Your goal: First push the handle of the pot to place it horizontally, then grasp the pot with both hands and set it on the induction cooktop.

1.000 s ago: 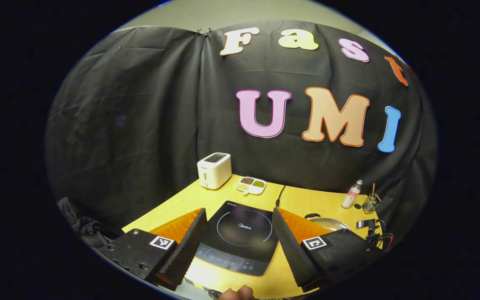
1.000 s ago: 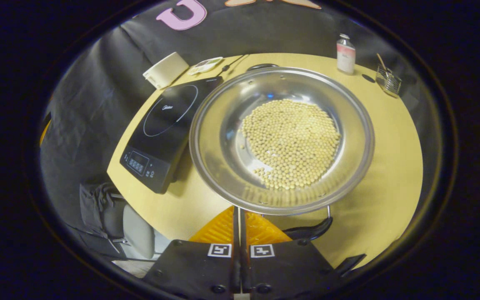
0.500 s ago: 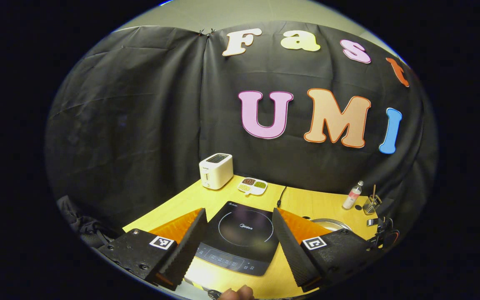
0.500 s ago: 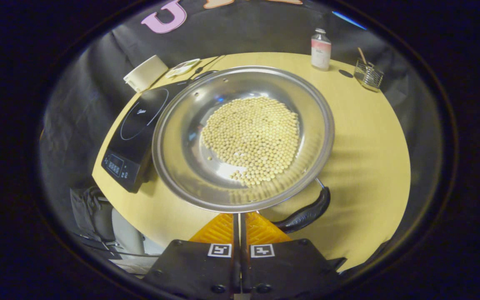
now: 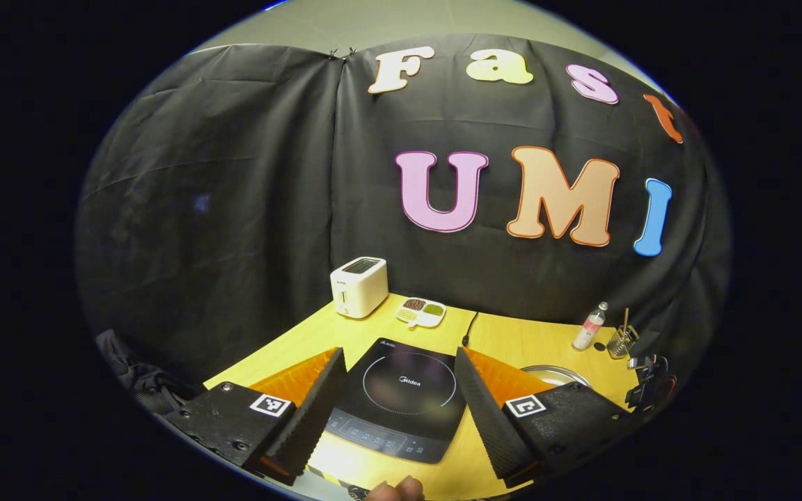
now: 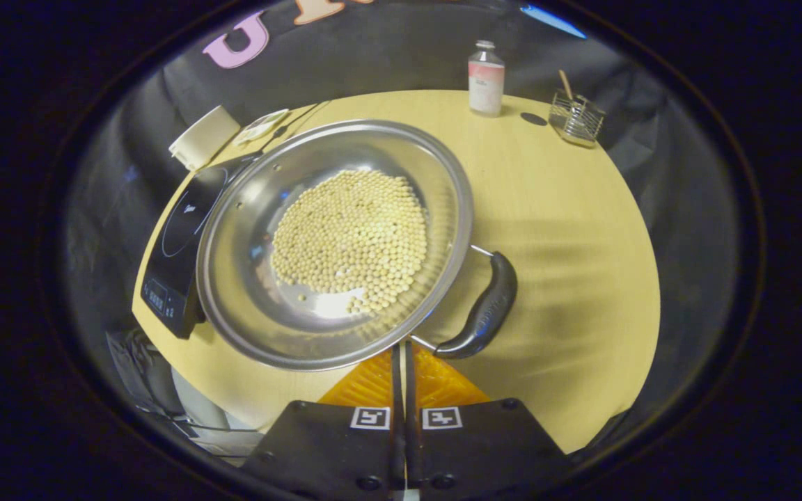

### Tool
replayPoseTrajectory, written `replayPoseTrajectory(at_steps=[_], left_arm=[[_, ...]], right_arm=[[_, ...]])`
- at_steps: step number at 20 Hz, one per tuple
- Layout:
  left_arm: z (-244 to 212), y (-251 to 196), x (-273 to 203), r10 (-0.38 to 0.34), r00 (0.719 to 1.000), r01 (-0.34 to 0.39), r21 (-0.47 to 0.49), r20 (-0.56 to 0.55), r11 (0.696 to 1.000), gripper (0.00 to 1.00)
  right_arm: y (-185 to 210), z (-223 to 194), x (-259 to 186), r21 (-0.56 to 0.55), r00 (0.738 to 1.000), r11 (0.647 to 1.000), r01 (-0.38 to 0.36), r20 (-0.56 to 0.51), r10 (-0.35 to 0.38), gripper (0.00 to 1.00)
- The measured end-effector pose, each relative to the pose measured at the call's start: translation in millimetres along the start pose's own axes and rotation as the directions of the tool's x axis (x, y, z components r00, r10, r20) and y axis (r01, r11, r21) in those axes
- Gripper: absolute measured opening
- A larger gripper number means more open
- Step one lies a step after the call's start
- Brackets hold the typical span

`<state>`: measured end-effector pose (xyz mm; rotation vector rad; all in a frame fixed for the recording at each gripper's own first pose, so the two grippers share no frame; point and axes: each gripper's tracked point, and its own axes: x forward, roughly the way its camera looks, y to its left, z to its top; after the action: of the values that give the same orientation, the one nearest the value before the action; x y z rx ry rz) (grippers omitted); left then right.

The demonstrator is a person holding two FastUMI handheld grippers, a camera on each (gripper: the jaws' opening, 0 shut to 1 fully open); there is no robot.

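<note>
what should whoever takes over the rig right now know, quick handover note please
Left gripper: open, holding nothing, hovering over the near edge of the induction cooktop.
Right gripper: fingers closed together with nothing between them, tips at the near rim of the pot, beside the black handle.
The pot holds beans and sits on the table just right of the cooktop.
Done: the handle push is under way; the handle now points to the pot's right.
Left: finish levelling the handle if needed, grasp the pot with both grippers, set it on the cooktop.

Bean-filled steel pot (image 6: pixel 335 243) (beside cooktop (image 6: pixel 178 240))
</note>
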<state>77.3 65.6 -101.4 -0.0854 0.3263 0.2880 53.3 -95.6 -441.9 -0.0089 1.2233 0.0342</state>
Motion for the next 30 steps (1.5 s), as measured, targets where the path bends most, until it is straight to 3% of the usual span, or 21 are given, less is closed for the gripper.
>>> replayPoseTrajectory(at_steps=[6,10,13,17,21,22,24,27,30], left_arm=[[3.4,-7.8,5.1,-0.014,1.0,0.014,0.018,0.004,1.0,0.93],[4.3,-9.4,9.9,-0.019,1.0,0.019,0.02,0.004,1.0,0.96],[4.4,-11.6,11.6,-0.035,0.999,0.035,0.024,0.0,0.999,0.93],[1.4,-18.0,19.5,-0.076,0.997,0.076,0.032,-0.012,0.997,0.96],[-9.3,-28.3,35.9,-0.163,0.986,0.164,0.027,-0.045,0.986,0.96],[-14.9,-31.2,41.8,-0.191,0.98,0.193,0.026,-0.058,0.981,0.93],[-27.4,-36.5,57.0,-0.241,0.966,0.245,0.028,-0.088,0.969,0.96],[-56.9,-53.8,74.9,-0.342,0.923,0.346,-0.005,-0.177,0.938,0.96],[-92.2,-69.7,87.8,-0.435,0.858,0.448,-0.016,-0.271,0.894,0.94]], right_arm=[[-23.1,18.4,4.3,0.035,0.999,0.999,0.033,0.019,-0.034,0.0],[-30.5,26.3,5.7,0.044,0.998,0.998,0.047,0.027,-0.049,0.03],[-34.7,30.4,7.1,0.062,0.998,0.996,0.058,0.028,-0.06,0.0],[-41.1,38.2,6.5,0.113,0.995,0.99,0.082,0.041,-0.087,0.0],[-41.6,39.0,-7.1,0.137,0.989,0.983,0.126,0.063,-0.136,0.03],[-40.5,39.5,-14.3,0.145,0.986,0.98,0.139,0.073,-0.151,0.03],[-35.7,44.4,-30.2,0.186,0.979,0.971,0.151,0.105,-0.172,0.0],[-31.2,49.7,-47.2,0.243,0.967,0.954,0.174,0.138,-0.212,0.0],[-34.4,54.3,-55.7,0.267,0.949,0.939,0.219,0.164,-0.268,0.17]])
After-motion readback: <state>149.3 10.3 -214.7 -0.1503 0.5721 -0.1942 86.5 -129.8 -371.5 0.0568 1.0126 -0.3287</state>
